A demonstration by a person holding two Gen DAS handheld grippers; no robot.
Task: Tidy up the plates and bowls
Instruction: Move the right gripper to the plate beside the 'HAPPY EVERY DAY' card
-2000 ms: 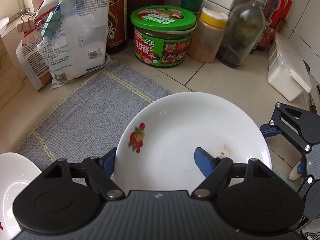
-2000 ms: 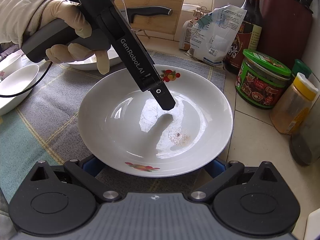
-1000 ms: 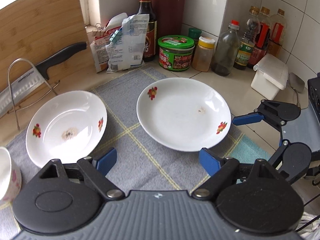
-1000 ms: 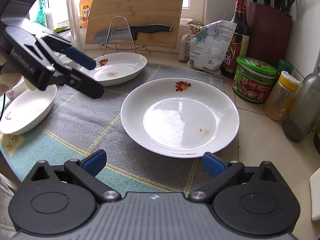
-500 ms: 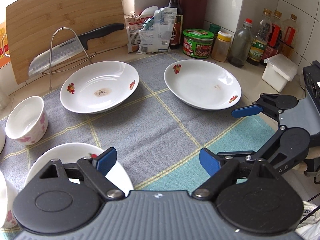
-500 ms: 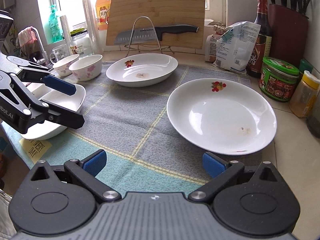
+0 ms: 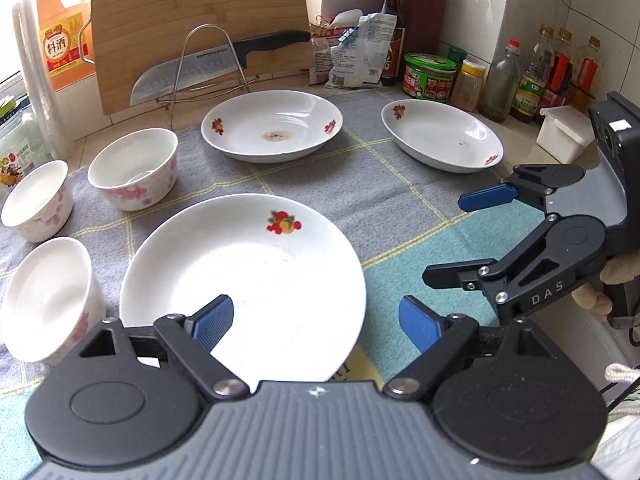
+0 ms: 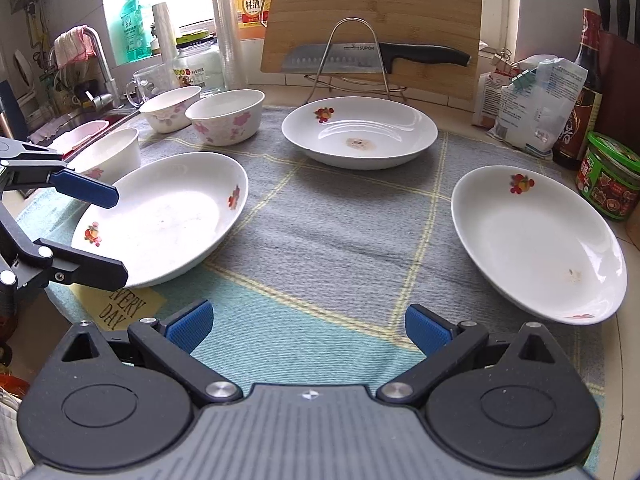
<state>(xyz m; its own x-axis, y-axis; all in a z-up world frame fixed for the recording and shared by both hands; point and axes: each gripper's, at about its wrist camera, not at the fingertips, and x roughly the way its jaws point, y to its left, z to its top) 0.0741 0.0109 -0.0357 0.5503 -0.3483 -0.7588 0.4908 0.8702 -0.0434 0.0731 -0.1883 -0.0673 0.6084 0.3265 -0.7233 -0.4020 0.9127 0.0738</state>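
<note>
Three white plates with fruit prints lie on a grey and teal cloth: a near-left plate (image 7: 248, 284) (image 8: 160, 216), a far middle plate (image 7: 272, 128) (image 8: 360, 132) and a right plate (image 7: 440, 136) (image 8: 536, 236). Three white bowls with pink flowers (image 7: 134, 168) (image 7: 34, 200) (image 7: 46, 296) stand left of them; they also show in the right wrist view (image 8: 226, 118). My left gripper (image 7: 314, 322) is open and empty over the near edge of the near-left plate. My right gripper (image 8: 306, 326) is open and empty above the cloth's front edge.
A cutting board (image 8: 372, 20) and a knife on a wire stand (image 8: 360, 58) are at the back. Jars, bottles and bags (image 7: 428, 76) crowd the back right corner. A white box (image 7: 564, 136) sits far right. A sink and tap (image 8: 96, 80) lie left.
Both grippers have pulled back from the right plate, which now rests on the cloth. The left gripper has swung left over the near-left plate. Both stay open.
</note>
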